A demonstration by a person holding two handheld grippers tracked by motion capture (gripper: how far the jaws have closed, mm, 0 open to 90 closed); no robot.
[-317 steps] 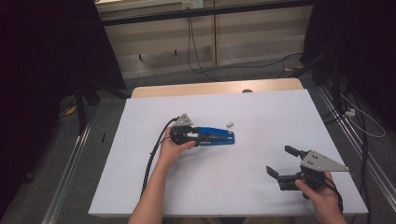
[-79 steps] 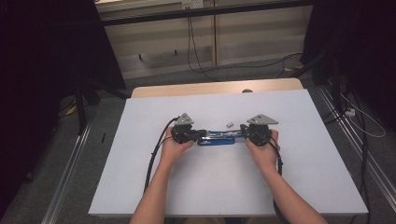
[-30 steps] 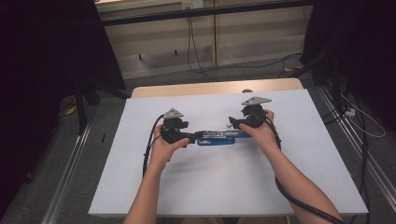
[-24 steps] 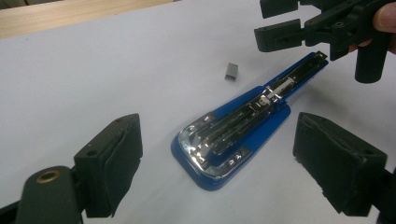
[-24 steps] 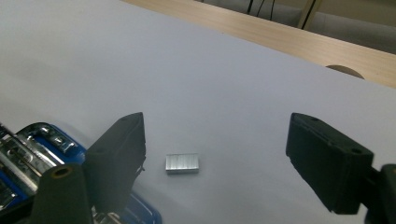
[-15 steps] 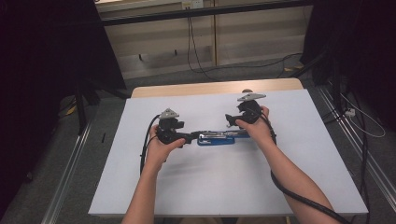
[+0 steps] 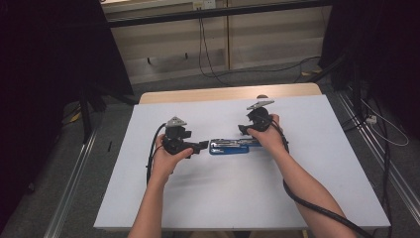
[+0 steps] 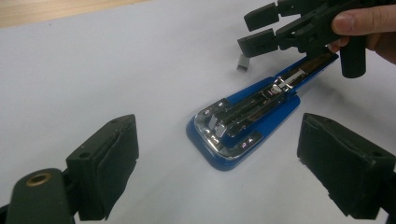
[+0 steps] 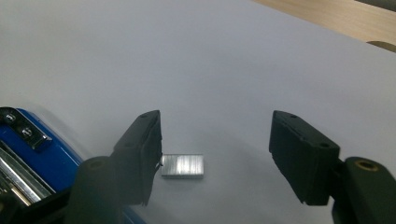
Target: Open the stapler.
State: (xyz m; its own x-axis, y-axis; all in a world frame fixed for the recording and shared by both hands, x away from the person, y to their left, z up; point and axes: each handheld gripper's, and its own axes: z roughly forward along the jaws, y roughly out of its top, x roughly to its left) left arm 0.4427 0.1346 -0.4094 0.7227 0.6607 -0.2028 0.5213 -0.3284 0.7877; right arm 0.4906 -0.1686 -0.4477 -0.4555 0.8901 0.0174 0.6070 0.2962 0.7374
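Observation:
A blue stapler (image 7: 229,147) lies flat on the white sheet (image 7: 223,198), its chrome staple channel (image 8: 243,107) facing up. My left gripper (image 7: 202,147) is open at the stapler's left end, its pads (image 8: 109,158) on either side of that end and clear of it. My right gripper (image 7: 241,130) hangs just behind the stapler's right part, also open. Its jaws have just been closing, with a small block of staples (image 9: 182,166) lying on the sheet between them, close to the left pad (image 9: 144,149). The left gripper view has the right gripper (image 8: 258,29) above the staples (image 8: 242,63).
The white sheet covers a wooden table (image 7: 228,92) whose far edge is bare. Black cables (image 7: 307,198) trail from both grippers along the person's forearms. Metal rails (image 7: 74,188) run along the floor on both sides, and more cables (image 7: 218,69) lie on the floor beyond.
The right gripper has shifted slightly left and sunk toward the sheet behind the stapler, and its jaws stand narrower. The left gripper and the stapler have stayed put.

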